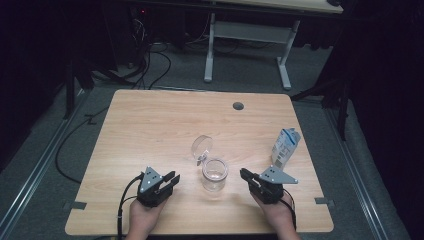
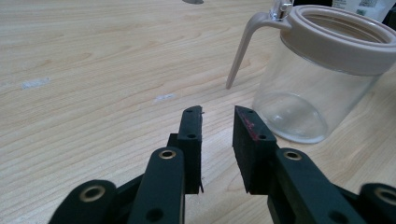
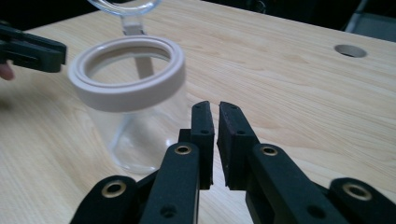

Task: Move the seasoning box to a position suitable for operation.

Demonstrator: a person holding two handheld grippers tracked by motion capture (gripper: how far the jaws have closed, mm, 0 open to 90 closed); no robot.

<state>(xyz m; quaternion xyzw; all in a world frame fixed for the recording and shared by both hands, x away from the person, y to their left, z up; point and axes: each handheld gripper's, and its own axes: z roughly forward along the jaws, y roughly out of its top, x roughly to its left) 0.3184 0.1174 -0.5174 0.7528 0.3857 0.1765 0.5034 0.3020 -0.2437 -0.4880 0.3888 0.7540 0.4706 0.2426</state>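
High view: carton [image 1: 285,146] right of jar [image 1: 215,174] | both grippers released, empty

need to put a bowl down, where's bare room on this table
Bare wood on the table: the whole far-left half, and the far edge around the grommet hole. Crowded near the front: glass jar between both grippers, milk carton at the right edge.

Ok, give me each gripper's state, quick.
Left gripper: open, holding nothing, beside the jar.
Right gripper: open a crack, holding nothing.
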